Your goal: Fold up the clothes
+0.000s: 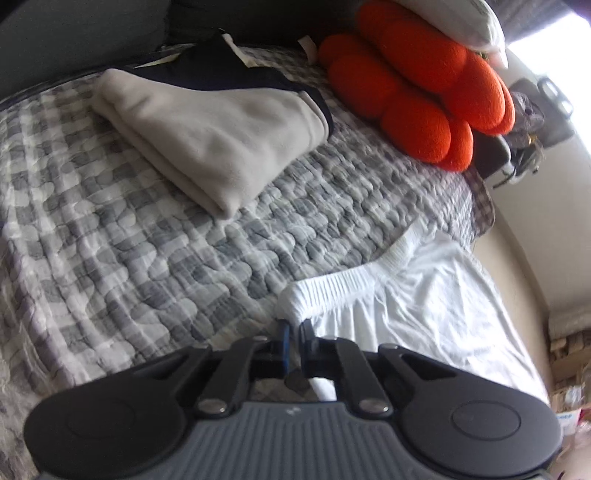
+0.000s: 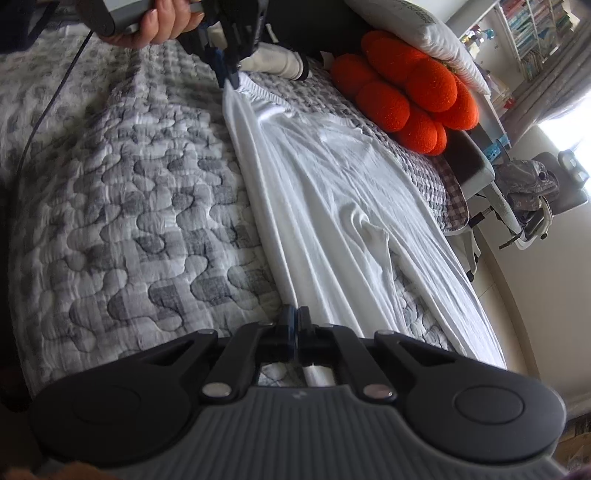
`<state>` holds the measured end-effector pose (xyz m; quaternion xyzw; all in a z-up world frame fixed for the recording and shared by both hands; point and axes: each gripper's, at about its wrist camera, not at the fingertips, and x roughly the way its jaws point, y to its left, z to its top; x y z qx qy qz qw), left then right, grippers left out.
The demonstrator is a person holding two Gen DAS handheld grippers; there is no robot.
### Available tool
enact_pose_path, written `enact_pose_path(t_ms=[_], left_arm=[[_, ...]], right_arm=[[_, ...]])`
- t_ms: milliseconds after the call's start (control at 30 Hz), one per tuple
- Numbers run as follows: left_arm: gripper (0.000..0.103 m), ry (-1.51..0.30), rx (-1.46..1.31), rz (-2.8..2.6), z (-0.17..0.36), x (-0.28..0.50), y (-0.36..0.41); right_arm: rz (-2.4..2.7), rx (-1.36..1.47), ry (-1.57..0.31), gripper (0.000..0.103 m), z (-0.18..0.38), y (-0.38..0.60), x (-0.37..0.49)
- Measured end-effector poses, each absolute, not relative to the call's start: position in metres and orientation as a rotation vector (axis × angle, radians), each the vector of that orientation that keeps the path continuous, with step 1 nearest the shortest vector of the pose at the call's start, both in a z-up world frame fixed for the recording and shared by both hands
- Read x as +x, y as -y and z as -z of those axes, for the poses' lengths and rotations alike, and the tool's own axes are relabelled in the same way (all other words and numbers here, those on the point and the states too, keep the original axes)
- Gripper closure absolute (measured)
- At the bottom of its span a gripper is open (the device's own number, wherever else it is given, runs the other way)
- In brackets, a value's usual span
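Both grippers pinch one white garment: right gripper (image 2: 295,321) fingers clamp its lower edge at bottom centre, left gripper (image 1: 295,328) fingers nip the ribbed waistband (image 1: 351,277). White garment (image 2: 332,192) lies stretched lengthwise on the quilted bed (image 2: 129,184), likely mid-fold; bringing the ends together seems next. Folded beige cloth (image 1: 221,140) upper left and orange cushion (image 2: 406,99) upper right crowd the space

A bedroom in a home.
A bed (image 2: 129,221) with a grey-and-white quilted cover fills both views, with an orange knotted cushion (image 2: 413,99) and a white pillow (image 2: 417,29) at upper right. In the right wrist view, a bookshelf (image 2: 532,33) stands at the top right corner, and a swivel chair (image 2: 524,206) by a bright window (image 2: 565,144).
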<state>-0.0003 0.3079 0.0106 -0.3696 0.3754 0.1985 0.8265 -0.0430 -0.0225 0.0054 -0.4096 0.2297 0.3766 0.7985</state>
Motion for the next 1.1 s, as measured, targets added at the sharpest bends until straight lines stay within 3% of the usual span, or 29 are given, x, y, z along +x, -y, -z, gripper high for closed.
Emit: enact_pose_path(t_ms=[167,367,600,733,1100], left_arm=[[0.099,-0.732,-0.823,-0.408,-0.022,-0.014,-0.317],[0.098,-0.849,-0.75,-0.464,-0.006,-0.004,-0.315],[0.097,-0.851,-0.747,-0.464,-0.005,-0.005,-0.316],[0.08,-0.902,-0.757,-0.477,0.003,-0.001,-0.318],[0.062,-0.845,-0.782,-0.523,-0.01,-0.012,-0.322]], right_arm=[[-0.863,-0.798,-0.511,0.103,-0.021,0.028,-0.048],[-0.845,-0.895,-0.548,0.103,0.001,0.022,-0.05],[-0.854,-0.873,-0.537,0.103,-0.006,0.028,-0.049],[-0.851,-0.916,-0.529,0.102,0.001,0.026,-0.052],[-0.904,-0.924,-0.527,0.1,-0.003,0.022,-0.063]])
